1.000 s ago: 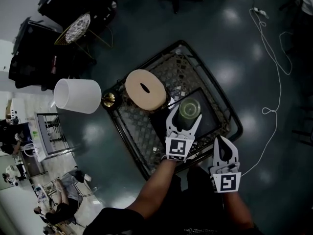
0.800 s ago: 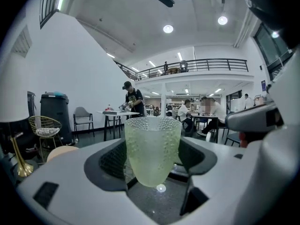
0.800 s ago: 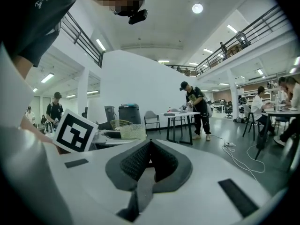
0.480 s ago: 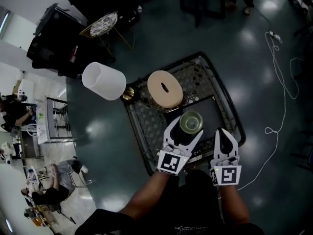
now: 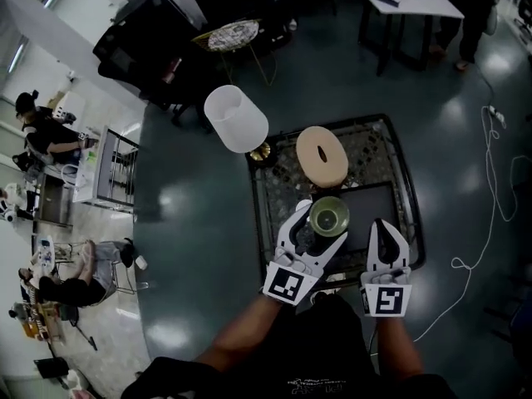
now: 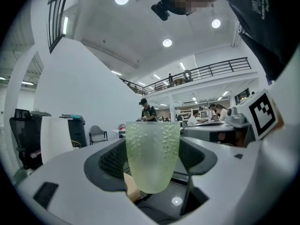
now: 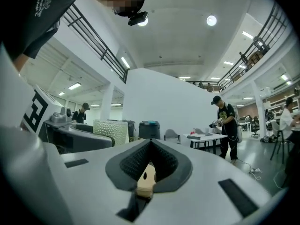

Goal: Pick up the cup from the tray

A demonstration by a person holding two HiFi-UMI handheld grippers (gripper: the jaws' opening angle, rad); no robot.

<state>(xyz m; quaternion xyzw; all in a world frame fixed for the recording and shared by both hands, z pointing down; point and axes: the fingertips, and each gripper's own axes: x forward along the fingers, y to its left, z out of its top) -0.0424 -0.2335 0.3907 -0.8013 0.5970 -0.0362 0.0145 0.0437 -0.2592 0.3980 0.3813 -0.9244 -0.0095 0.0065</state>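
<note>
The left gripper (image 5: 322, 220) is clamped on the green cup (image 6: 152, 156), gripping it from both sides. The cup's base appears free, above the dark tray (image 5: 380, 208) on the wire cart (image 5: 399, 140), so the lift looks largely done; only carrying it clear remains. The right gripper (image 5: 383, 227) is closed on nothing, just beside the cup.
</note>
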